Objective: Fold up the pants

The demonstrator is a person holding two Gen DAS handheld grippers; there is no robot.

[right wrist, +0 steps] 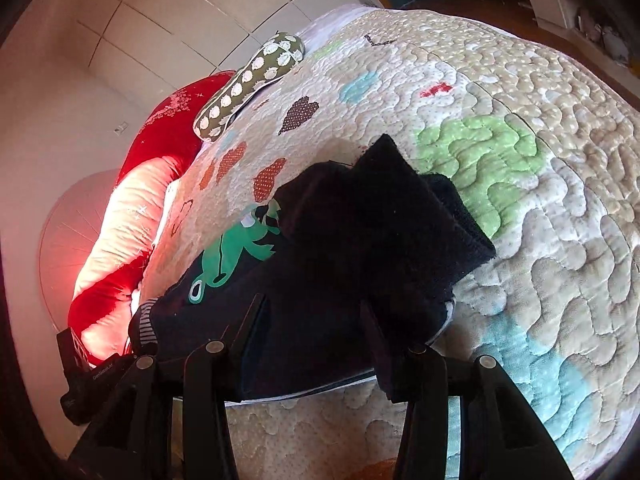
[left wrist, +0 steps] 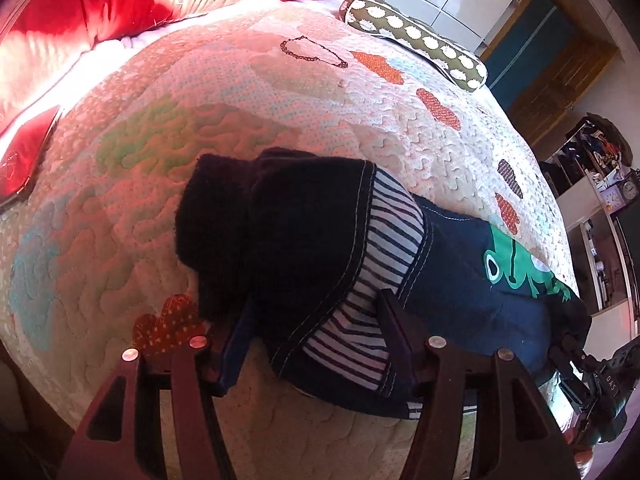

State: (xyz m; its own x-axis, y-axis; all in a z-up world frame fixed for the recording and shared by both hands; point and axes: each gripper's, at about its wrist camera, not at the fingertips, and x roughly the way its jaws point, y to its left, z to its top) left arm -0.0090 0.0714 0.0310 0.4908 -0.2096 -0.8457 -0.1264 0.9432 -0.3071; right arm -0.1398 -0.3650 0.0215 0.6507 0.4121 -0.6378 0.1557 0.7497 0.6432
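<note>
— Quilted bed (left wrist: 200, 100) all round, red pillow (left wrist: 80, 8) up at 10 o'clock, spotted bolster (left wrist: 416, 40) at 1. And the pants?

— Dead ahead of the left hand-held gripper (left wrist: 312, 308): dark pants (left wrist: 312, 232), part folded, flat on the quilt. Bunched dark end toward 10 o'clock, striped lining in the middle, frog patch (left wrist: 516, 268) out at 3.

— So long axis crosswise?

— Roughly 9 to 3 from the left wrist, yes. Mirrored from the right wrist: frog patch (right wrist: 236, 248) at 9, folded dark bulk toward 1.

— Grip on anything?

— None, by the look of it. Left jaws spread wide, straddling the near striped edge, cloth between them but not pinched. Same for the right hand-held gripper (right wrist: 313, 302): wide apart, near hem of the pants (right wrist: 360, 220) sitting in the gap.

— Nearer hand?

— Hard to separate. Both at the near long edge, side by side, right one by the frog end, left one by the bunched end.

— Next move, then?

— Probably closing on that near edge and carrying it over toward 12 o'clock, across the short way. Risk of the loose top layer sliding off.
</note>
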